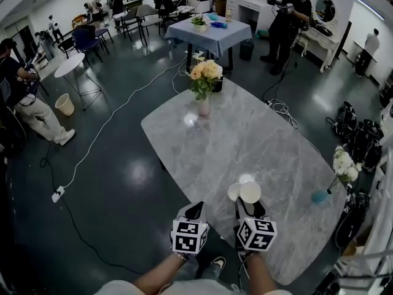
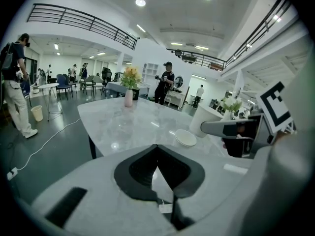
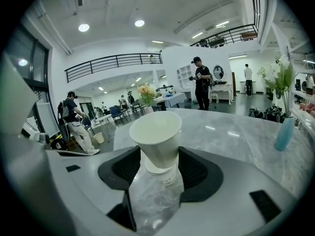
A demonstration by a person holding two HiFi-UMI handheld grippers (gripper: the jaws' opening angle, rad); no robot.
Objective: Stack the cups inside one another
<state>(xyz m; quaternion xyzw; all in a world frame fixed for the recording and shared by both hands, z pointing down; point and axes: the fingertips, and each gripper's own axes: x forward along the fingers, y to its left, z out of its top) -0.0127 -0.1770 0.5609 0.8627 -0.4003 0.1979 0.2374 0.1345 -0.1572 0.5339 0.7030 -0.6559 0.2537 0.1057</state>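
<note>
**Cup in hand, seating not confirmed**

The right gripper (image 3: 160,166) is clamped on a white paper cup (image 3: 155,132). The cup is mouth up, with a jaw pressing each side of its wall. The left gripper (image 2: 156,149), just beside it, has its jaws drawn together on nothing.

Directly beneath the held cup the right gripper view shows a second rim. I cannot tell whether the cup is already partly seated in it.

On the grey marble-patterned table (image 1: 209,140), just left of the held cup, sits a low white cup shape (image 2: 186,138). A third white rim (image 1: 246,178) shows just beyond.

Judgement: keep the held cup upright, centre it over the receiving mouth, press straight down, and release only once it stops. Paper cups this light will likely skid, so the idle left gripper should steady the receiver.

A pale pink vase of flowers (image 1: 203,106) stands well apart at the far end.
</note>
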